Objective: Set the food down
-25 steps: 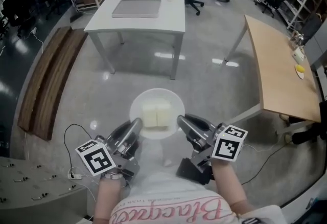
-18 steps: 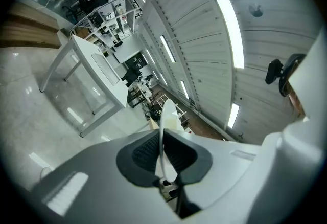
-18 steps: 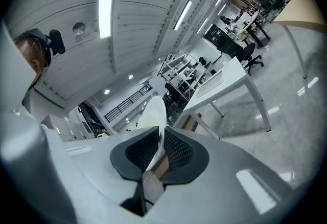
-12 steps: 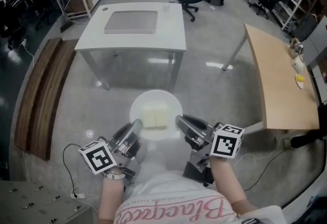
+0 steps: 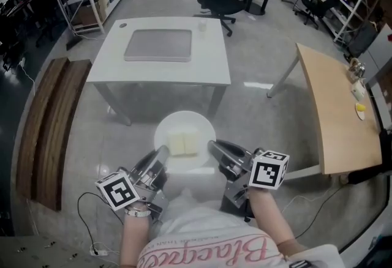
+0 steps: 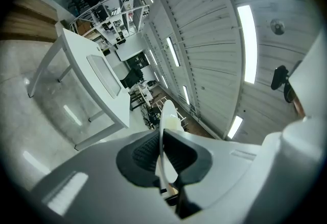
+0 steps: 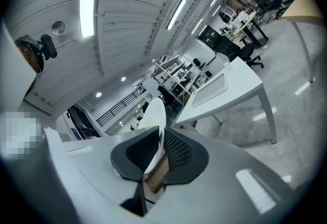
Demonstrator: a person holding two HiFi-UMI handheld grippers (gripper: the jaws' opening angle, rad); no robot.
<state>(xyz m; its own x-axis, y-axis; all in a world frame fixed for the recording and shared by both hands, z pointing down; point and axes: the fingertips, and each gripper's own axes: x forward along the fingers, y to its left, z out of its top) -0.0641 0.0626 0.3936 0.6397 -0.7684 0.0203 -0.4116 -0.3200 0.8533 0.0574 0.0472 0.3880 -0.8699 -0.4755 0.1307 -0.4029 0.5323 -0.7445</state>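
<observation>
the white table [image 5: 211, 68] stands ahead of me. a flat grey tray [image 5: 158, 45] lies in the middle of its top. nearer than the table's near edge, over the floor, i hold a round white plate [image 5: 184, 120] level. my left gripper [image 5: 162, 152] has its jaws narrow, pinched on the plate's left rim. my right gripper [image 5: 212, 145] pinches the right rim the same way. two pale square pieces of food [image 5: 182, 143] lie side by side, touching, on the plate. a small cup [image 5: 202, 26] stands on the table's far right part.
</observation>
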